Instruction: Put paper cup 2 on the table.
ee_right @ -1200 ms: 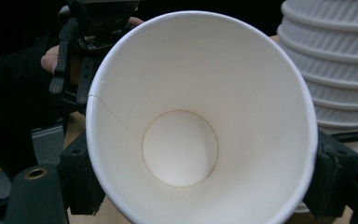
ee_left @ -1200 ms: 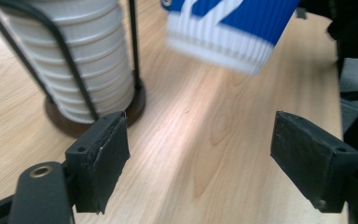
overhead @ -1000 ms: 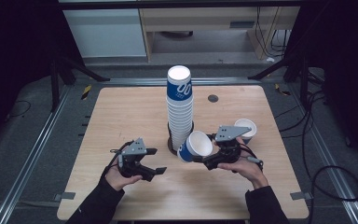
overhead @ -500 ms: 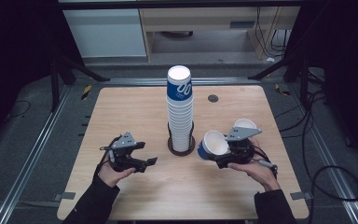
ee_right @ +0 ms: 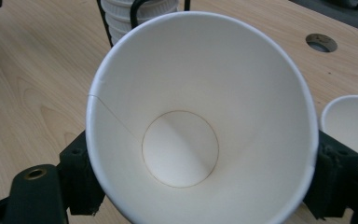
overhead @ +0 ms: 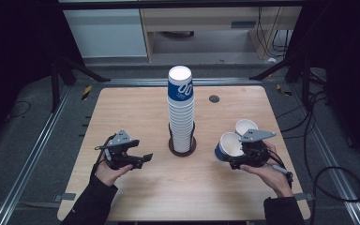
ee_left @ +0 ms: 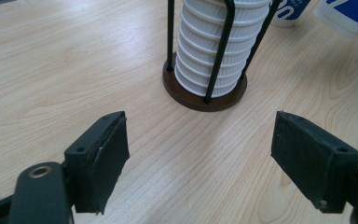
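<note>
A tall stack of white paper cups (overhead: 180,110), the top one with a blue band, stands in a black wire holder on a round brown base (overhead: 183,146) at the table's middle. My right gripper (overhead: 236,157) is shut on a single blue-and-white cup (overhead: 229,145), tilted on its side to the right of the stack. The right gripper view looks straight into that cup (ee_right: 200,126), clamped between both jaws. A second cup (overhead: 245,126) stands upright just behind it. My left gripper (overhead: 139,151) is open to the left of the stack, with nothing between its jaws (ee_left: 205,154) and the holder base (ee_left: 205,95) ahead.
The wooden table (overhead: 122,112) has a small round hole (overhead: 214,99) at its back right. Metal rails and cables run along the dark floor on both sides. A cabinet stands beyond the far edge.
My right gripper has carried the single cup to the right, away from the stack. The left gripper has drawn back a little to the left, still open.
</note>
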`<state>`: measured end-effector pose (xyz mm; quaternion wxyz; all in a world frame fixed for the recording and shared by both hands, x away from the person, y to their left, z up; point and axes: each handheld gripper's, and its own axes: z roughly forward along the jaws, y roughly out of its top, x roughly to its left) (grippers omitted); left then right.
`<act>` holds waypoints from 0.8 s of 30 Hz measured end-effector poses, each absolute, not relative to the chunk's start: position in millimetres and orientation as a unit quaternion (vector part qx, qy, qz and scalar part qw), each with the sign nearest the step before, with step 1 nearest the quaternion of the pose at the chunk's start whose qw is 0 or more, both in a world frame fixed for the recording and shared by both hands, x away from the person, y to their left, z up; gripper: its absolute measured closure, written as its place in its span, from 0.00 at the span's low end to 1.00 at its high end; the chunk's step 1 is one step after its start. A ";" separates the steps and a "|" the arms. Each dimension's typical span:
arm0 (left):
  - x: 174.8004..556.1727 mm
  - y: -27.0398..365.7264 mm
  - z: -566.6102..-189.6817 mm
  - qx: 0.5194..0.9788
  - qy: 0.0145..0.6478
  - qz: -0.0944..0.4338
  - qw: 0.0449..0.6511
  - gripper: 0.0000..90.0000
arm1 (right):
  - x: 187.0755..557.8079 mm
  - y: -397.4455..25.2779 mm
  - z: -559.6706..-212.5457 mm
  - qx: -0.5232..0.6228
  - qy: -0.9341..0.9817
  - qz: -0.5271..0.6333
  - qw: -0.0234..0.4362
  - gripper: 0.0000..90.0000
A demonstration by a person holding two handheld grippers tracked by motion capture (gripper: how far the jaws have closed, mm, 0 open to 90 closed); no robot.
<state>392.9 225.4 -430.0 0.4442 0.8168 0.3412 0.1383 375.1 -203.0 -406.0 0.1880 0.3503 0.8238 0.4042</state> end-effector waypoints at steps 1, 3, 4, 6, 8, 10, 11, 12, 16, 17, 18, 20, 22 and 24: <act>393.1 226.2 -429.8 0.816 0.343 0.139 0.444 0.20 | 375.4 -204.3 -405.8 0.353 0.824 0.399 0.191 0.20; 393.2 227.5 -429.4 0.815 0.346 0.142 0.443 0.20 | 375.0 -206.0 -405.6 0.359 0.824 0.391 0.197 0.20; 393.3 228.3 -429.2 0.814 0.348 0.144 0.443 0.20 | 374.7 -207.3 -405.8 0.362 0.824 0.388 0.197 0.20; 393.9 230.2 -428.6 0.813 0.351 0.146 0.442 0.21 | 373.6 -209.9 -406.6 0.367 0.825 0.381 0.201 0.20; 394.4 232.1 -428.3 0.810 0.356 0.152 0.440 0.21 | 373.3 -213.1 -408.1 0.374 0.825 0.374 0.200 0.20; 395.6 234.5 -428.2 0.807 0.362 0.154 0.440 0.21 | 374.2 -217.6 -410.0 0.384 0.825 0.362 0.202 0.20; 396.0 235.0 -428.3 0.807 0.364 0.155 0.439 0.21 | 374.1 -219.4 -410.7 0.388 0.824 0.359 0.203 0.20; 396.5 235.5 -428.5 0.807 0.366 0.155 0.438 0.21 | 374.0 -220.8 -411.1 0.390 0.824 0.357 0.203 0.20; 398.1 235.8 -430.9 0.807 0.370 0.154 0.433 0.21 | 374.4 -227.0 -413.4 0.402 0.827 0.333 0.209 0.20; 398.1 235.6 -431.4 0.808 0.369 0.154 0.432 0.21 | 374.5 -228.5 -414.0 0.404 0.828 0.328 0.212 0.20; 397.9 235.6 -431.4 0.809 0.368 0.156 0.431 0.21 | 374.7 -229.9 -414.3 0.408 0.828 0.323 0.212 0.20; 397.5 236.2 -430.5 0.808 0.368 0.157 0.433 0.21 | 376.0 -232.0 -415.6 0.416 0.828 0.313 0.209 0.20; 397.1 236.9 -429.3 0.806 0.370 0.158 0.434 0.21 | 377.1 -233.2 -418.1 0.423 0.829 0.303 0.205 0.20; 397.0 237.8 -428.5 0.805 0.370 0.159 0.436 0.21 | 378.6 -234.1 -421.3 0.426 0.832 0.290 0.206 0.20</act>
